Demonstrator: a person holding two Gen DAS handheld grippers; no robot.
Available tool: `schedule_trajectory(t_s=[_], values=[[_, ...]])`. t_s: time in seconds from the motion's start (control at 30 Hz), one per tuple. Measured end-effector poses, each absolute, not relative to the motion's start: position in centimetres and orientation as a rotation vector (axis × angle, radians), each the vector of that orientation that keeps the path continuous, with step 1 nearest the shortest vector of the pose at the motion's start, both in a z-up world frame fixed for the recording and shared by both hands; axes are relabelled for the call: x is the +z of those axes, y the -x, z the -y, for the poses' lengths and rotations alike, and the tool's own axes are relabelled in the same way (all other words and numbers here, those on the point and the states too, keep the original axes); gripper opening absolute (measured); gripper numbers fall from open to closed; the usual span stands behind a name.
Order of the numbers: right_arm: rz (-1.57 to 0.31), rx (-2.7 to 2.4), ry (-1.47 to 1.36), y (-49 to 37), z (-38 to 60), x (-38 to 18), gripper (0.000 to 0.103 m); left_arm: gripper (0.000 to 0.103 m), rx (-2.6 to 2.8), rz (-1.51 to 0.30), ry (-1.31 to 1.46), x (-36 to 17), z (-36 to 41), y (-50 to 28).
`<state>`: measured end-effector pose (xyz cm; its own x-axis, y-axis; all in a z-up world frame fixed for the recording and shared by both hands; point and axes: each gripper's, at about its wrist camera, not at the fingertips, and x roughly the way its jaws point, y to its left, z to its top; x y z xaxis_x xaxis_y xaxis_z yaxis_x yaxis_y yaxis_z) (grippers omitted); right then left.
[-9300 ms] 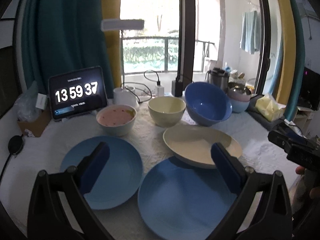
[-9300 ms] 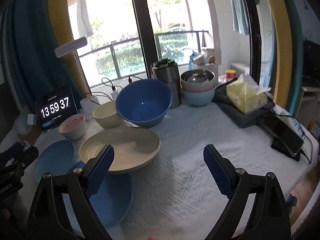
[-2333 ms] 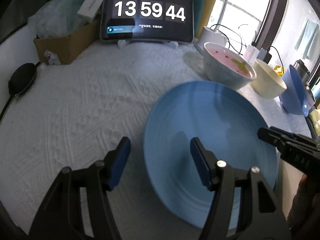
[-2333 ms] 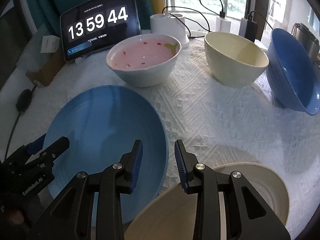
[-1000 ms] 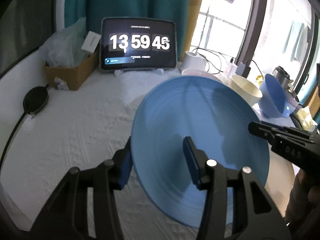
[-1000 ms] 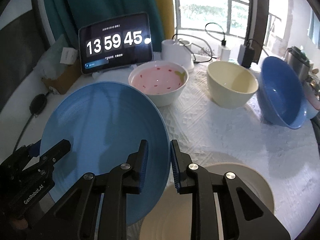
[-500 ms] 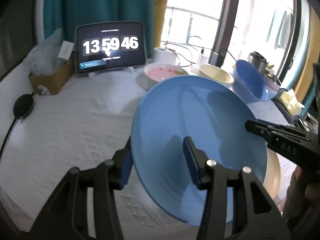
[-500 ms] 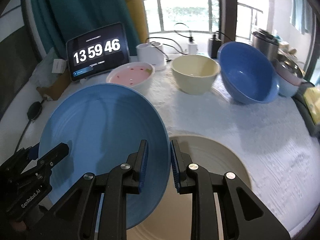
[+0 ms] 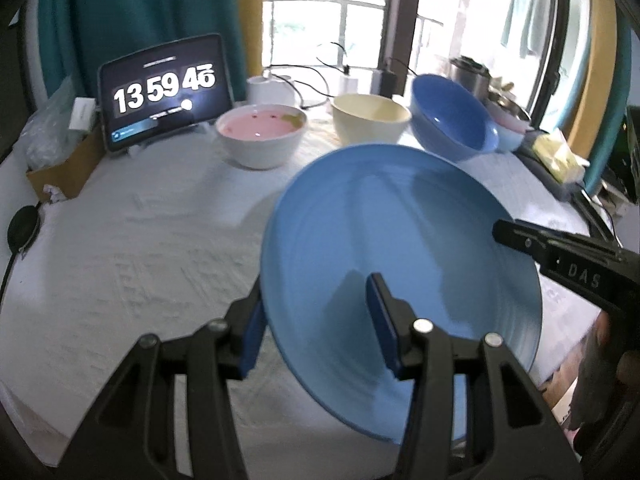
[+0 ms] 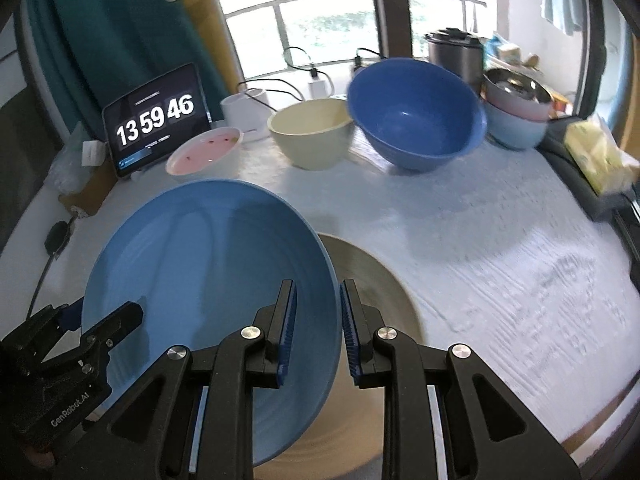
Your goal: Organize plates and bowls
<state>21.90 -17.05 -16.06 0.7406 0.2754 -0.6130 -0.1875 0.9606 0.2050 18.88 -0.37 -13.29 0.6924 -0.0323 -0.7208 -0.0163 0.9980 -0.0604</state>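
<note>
The light blue plate point(image 9: 400, 248) is carried in the air, and it is held by both grippers at once. In the left wrist view, the left gripper point(image 9: 320, 320) is closed on the near rim, with one finger under the plate and one finger on its inner face. The right gripper point(image 9: 560, 256) is seen at the far right rim. Beyond the fingers a pink bowl point(image 9: 262, 134) and a cream bowl point(image 9: 370, 122) are standing.

In the right wrist view, the right gripper point(image 10: 318, 328) is narrowly closed on the plate's point(image 10: 208, 280) right rim. Just beyond its fingertips, under the rim, a cream plate point(image 10: 376, 292) is lying. For a good stacking, the blue plate should probably be kept level, centred above the cream plate, and lowered by both hands together.
</note>
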Motion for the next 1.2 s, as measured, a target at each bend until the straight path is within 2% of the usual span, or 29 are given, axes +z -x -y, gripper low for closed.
schedule_trajectory(t_s=[0.43, 1.2], values=[[-0.718, 0.237, -0.189, -20.8, 21.1, -18.3, 0.024, 0.05, -0.03, -0.866, -0.001, -15.2, 4.3, -18.8], [-0.752, 0.227, -0.217, -22.0, 22.0, -19.9, 0.025, 0.051, 0.043, -0.865, -0.101, -16.5, 5.4, -20.3]])
